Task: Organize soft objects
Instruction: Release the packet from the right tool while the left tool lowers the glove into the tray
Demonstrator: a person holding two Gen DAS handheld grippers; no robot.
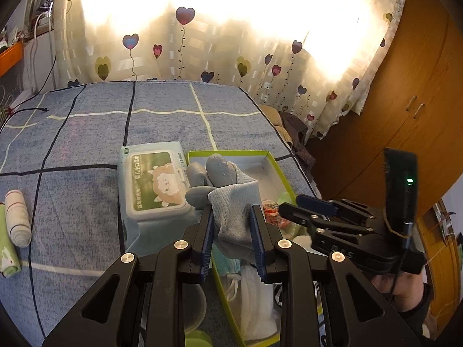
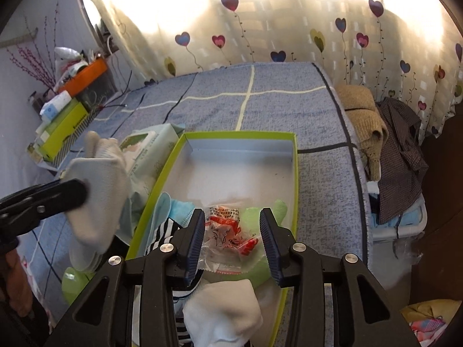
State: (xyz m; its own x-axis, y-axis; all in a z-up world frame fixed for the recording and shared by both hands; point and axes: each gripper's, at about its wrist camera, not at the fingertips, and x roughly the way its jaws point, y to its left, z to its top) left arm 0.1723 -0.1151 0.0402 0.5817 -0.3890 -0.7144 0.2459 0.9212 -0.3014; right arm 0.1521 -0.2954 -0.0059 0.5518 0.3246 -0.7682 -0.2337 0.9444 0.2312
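The left claw [image 1: 231, 231] is clamped on the knit cuff of a grey work glove [image 1: 228, 190], whose rubbery, ribbed fingers droop over the near-left edge of a shallow green-rimmed cardboard box [image 1: 231, 153] on the bed [image 1: 86, 144]. Its lower part is hidden behind the claw's own black arms. In the right wrist view the same glove [image 2: 98, 196] is blurred and pale, hanging outside the box's left wall [image 2: 162, 173].

The right claw [image 2: 233, 237] stands wide over the box, its pads pressing on nothing; under the gap lies a crinkly clear packet with red print [image 2: 231, 231] on a green cloth [image 2: 277, 208]. Only this view shows the box's bare white far half, striped fabric [image 2: 165, 228], a blue face mask [image 2: 182, 208] and a white sock [image 2: 222, 309], cut off by the frame.

Only the left view shows the wet-wipes pack's lid [image 1: 156, 179], just beside the box, and a rolled white cloth [image 1: 17, 217] well apart.
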